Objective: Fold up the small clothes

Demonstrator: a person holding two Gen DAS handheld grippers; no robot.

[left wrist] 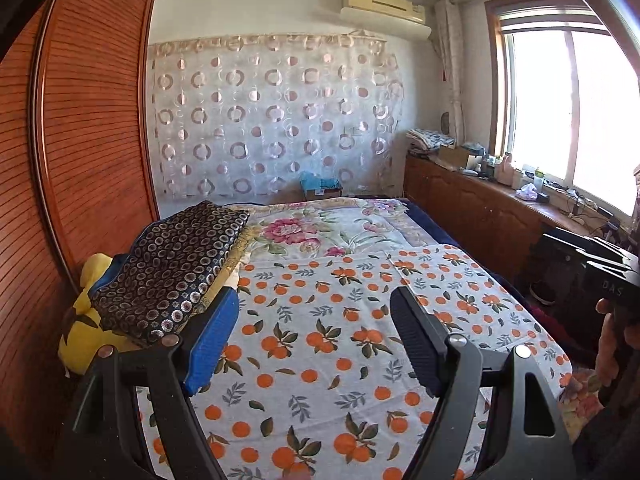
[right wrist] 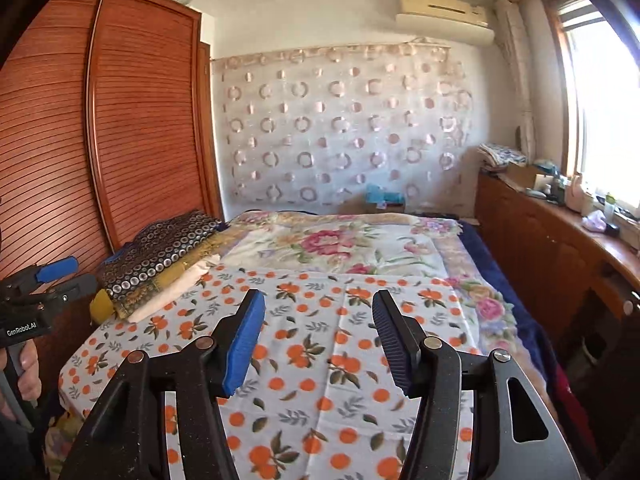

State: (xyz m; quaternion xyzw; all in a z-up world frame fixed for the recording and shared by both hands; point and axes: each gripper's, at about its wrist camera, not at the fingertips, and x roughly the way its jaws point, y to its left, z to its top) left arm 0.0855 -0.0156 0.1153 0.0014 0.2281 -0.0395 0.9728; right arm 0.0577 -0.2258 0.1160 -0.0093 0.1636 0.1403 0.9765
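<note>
Tongs both gape empty: left tongs, right tongs. Folded clothes stack sits at bed edge by wardrobe; a careless nudge could topple it.

The right gripper hangs empty, jaws apart, over the orange-print cloth, apparently spread flat.

A sunlit bedroom. A reddish louvered wooden wardrobe fills the left of the frame. A circle-patterned curtain covers the white back wall, under an air conditioner. A bright window at right sits above a cluttered wooden cabinet.
</note>
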